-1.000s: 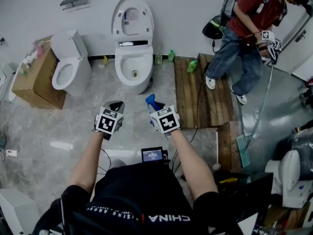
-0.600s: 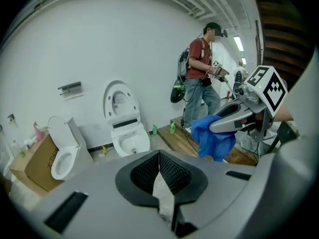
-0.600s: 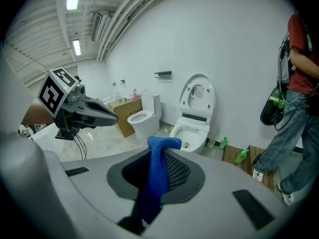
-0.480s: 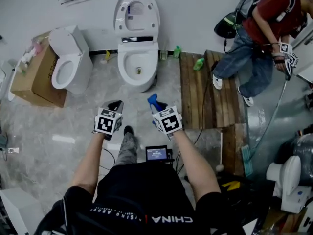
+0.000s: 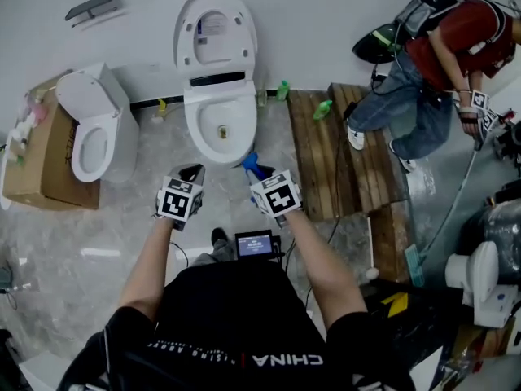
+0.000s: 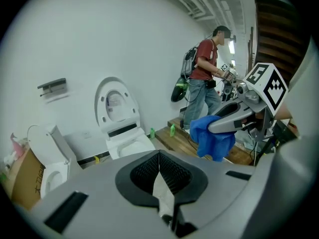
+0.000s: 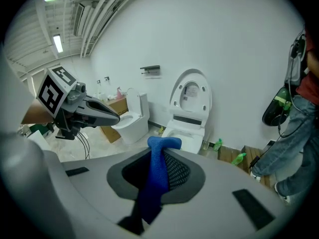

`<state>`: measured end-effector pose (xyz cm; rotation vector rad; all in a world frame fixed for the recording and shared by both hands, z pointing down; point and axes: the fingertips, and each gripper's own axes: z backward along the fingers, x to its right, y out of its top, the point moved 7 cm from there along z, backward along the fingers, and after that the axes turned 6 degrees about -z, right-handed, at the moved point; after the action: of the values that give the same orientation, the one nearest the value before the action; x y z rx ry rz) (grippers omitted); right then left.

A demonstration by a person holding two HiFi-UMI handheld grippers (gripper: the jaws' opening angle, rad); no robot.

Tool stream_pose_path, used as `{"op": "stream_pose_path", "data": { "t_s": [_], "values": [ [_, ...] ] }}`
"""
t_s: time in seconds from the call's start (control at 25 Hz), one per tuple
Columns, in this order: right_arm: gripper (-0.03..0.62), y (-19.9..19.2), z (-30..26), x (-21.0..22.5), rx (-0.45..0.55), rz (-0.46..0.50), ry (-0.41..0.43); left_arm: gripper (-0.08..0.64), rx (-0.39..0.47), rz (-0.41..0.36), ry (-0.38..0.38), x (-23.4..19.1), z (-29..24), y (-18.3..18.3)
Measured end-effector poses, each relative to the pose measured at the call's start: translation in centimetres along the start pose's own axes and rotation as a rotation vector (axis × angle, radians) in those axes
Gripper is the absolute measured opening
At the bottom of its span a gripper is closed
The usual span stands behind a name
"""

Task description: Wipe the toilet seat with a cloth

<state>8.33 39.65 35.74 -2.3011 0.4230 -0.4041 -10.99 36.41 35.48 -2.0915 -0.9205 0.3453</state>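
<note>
Cloth [image 7: 157,176], nubby blue, droops pinched in right gripper [image 6: 219,125]; left gripper [image 6: 159,156] shows ribbed jaws pressed together

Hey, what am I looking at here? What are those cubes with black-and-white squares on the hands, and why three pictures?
No robot here: a person holds a two-jaw gripper in each hand, and the patterned cubes are part of them. The top-down picture comes from a camera on the person's head; the other two come from cameras riding on each gripper, looking along its jaws. The left gripper is shut and empty. The right gripper is shut on a blue cloth. On the floor ahead stand a white toilet with its lid raised, a second toilet beside a cardboard box, and a wooden pallet. Another person is at the right.
</note>
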Motion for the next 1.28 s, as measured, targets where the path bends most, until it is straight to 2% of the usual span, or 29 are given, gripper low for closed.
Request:
{"op": "stream_pose_path", "data": {
  "t_s": [0.2, 0.36, 0.6, 0.84, 1.0, 1.12, 1.28],
  "values": [
    [0.055, 3.0, -3.3, -0.8, -0.009, -0.020, -0.050, 0.012, -0.020, -0.019, -0.007, -5.5, -1.4, -0.4],
    [0.055, 4.4, -4.6, -0.8, -0.023, -0.036, -0.059, 0.012, -0.011, -0.023, -0.041, -7.4, -2.1, -0.1],
    [0.054, 6.5, -6.3, 0.9, -0.033, -0.022, -0.116, 0.012, -0.002, 0.001, -0.058, -9.6, -4.1, 0.5],
    [0.055, 8.1, -9.4, 3.0, -0.047, -0.007, -0.055, 0.012, -0.026, 0.009, -0.060, -10.6, -7.2, 1.1],
    [0.055, 10.6, -13.5, 5.8, -0.041, 0.011, -0.022, 0.012, -0.055, 0.020, -0.041, -12.8, -10.3, 2.1],
    [0.055, 13.9, -15.8, 7.8, -0.010, 0.020, 0.004, 0.012, -0.072, 0.021, -0.013, -14.9, -12.6, 4.0],
    [0.055, 17.7, -18.1, 10.4, -0.029, 0.034, 0.098, 0.012, -0.073, 0.057, 0.028, -17.4, -15.8, 8.2]
  ]
}}
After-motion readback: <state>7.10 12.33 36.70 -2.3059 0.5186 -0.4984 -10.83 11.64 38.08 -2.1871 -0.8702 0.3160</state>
